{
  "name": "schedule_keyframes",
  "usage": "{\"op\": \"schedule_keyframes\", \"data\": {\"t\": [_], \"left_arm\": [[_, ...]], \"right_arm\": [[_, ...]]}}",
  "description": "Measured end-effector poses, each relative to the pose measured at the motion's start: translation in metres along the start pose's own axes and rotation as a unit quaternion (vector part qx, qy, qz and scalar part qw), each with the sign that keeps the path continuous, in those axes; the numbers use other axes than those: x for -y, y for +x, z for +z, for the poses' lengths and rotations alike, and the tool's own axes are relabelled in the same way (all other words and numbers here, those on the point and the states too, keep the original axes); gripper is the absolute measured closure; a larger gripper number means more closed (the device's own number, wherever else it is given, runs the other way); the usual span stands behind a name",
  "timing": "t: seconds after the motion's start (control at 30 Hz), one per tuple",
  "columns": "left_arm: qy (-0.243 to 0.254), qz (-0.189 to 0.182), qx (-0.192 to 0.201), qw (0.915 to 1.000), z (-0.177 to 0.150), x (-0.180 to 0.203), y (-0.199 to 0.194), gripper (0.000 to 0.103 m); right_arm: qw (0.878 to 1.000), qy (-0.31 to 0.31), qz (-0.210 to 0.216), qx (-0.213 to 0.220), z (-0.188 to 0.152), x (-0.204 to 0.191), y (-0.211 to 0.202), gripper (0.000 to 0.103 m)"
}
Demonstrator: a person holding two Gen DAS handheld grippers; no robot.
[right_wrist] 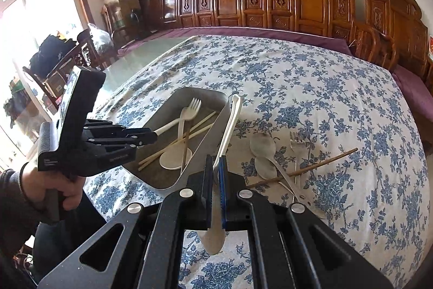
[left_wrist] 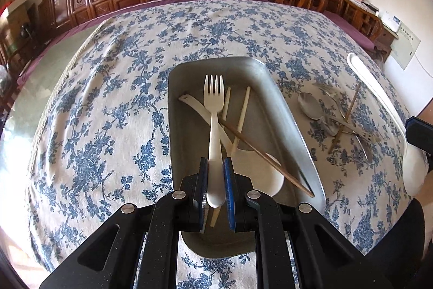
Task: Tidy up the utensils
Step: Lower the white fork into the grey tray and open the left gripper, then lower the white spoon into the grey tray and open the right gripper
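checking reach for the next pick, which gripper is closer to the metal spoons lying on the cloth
Right. The right gripper, shut on a white spoon, sits beside the metal spoons. The left gripper holds a white fork over the tray.

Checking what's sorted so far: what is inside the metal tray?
Inside the metal tray: a white spoon, pale chopsticks, a brown chopstick; the white fork is gripper-held. The gripper hides the near corner.

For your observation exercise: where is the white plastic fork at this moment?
The white plastic fork is clamped by its handle in the left gripper, tines pointing away, over the metal tray that already holds a white spoon and chopsticks.
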State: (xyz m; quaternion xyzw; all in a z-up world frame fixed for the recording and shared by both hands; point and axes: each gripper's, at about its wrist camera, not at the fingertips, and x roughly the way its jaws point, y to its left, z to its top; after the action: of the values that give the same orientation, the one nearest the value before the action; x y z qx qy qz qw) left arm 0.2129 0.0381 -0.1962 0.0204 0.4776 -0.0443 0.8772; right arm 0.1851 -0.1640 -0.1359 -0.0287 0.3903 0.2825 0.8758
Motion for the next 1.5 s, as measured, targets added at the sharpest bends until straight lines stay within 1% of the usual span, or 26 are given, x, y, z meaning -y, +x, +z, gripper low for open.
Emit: {"op": "schedule_keyframes", "data": {"t": [0.13, 0.2, 0.23, 0.27, 0.4, 0.6, 0.83, 1.03, 1.2, 1.23, 1.27, 1.33, 1.5], "left_arm": [[-0.006, 0.002, 0.001, 1.0, 0.0, -0.003, 0.0, 0.091], [-0.012, -0.004, 0.001, 0.9999, 0.001, -0.007, -0.001, 0.086], [-0.013, -0.004, 0.004, 0.9999, 0.001, -0.007, -0.003, 0.082], [-0.013, -0.004, 0.007, 0.9999, 0.002, -0.008, -0.005, 0.081], [-0.011, -0.006, 0.02, 0.9997, 0.002, -0.013, -0.02, 0.08], [0.01, 0.003, 0.046, 0.9989, 0.004, -0.024, -0.055, 0.08], [0.013, 0.005, 0.075, 0.9971, 0.007, -0.042, -0.09, 0.08], [-0.001, 0.0, 0.089, 0.996, 0.004, -0.056, -0.103, 0.08], [-0.014, -0.002, 0.09, 0.9958, -0.001, -0.066, -0.102, 0.078], [-0.017, -0.002, 0.09, 0.9958, -0.003, -0.068, -0.101, 0.073], [-0.018, -0.001, 0.09, 0.9958, -0.005, -0.07, -0.1, 0.065], [-0.022, 0.001, 0.087, 0.9959, -0.007, -0.074, -0.095, 0.06], [-0.04, 0.002, 0.075, 0.9963, -0.012, -0.087, -0.083, 0.059]], "right_arm": [[1.0, 0.0, 0.002, -0.003, 0.001, -0.004, 0.003, 0.098], [1.0, -0.001, 0.003, -0.003, 0.003, -0.006, 0.005, 0.098], [1.0, -0.002, 0.003, -0.003, 0.004, -0.007, 0.005, 0.098], [1.0, -0.002, 0.004, -0.003, 0.005, -0.009, 0.006, 0.098], [1.0, -0.006, 0.007, -0.001, 0.011, -0.015, 0.01, 0.098], [1.0, -0.006, 0.019, 0.002, 0.024, -0.027, 0.022, 0.098], [0.999, -0.011, 0.034, 0.003, 0.041, -0.049, 0.039, 0.098], [0.999, -0.009, 0.039, -0.008, 0.051, -0.061, 0.06, 0.098], [0.999, 0.004, 0.038, -0.025, 0.055, -0.065, 0.083, 0.098], [0.999, 0.007, 0.037, -0.028, 0.055, -0.065, 0.087, 0.098], [0.999, 0.009, 0.037, -0.031, 0.055, -0.065, 0.091, 0.098], [0.998, 0.016, 0.037, -0.038, 0.055, -0.066, 0.1, 0.098], [0.998, 0.027, 0.037, -0.054, 0.054, -0.069, 0.119, 0.098]]}}
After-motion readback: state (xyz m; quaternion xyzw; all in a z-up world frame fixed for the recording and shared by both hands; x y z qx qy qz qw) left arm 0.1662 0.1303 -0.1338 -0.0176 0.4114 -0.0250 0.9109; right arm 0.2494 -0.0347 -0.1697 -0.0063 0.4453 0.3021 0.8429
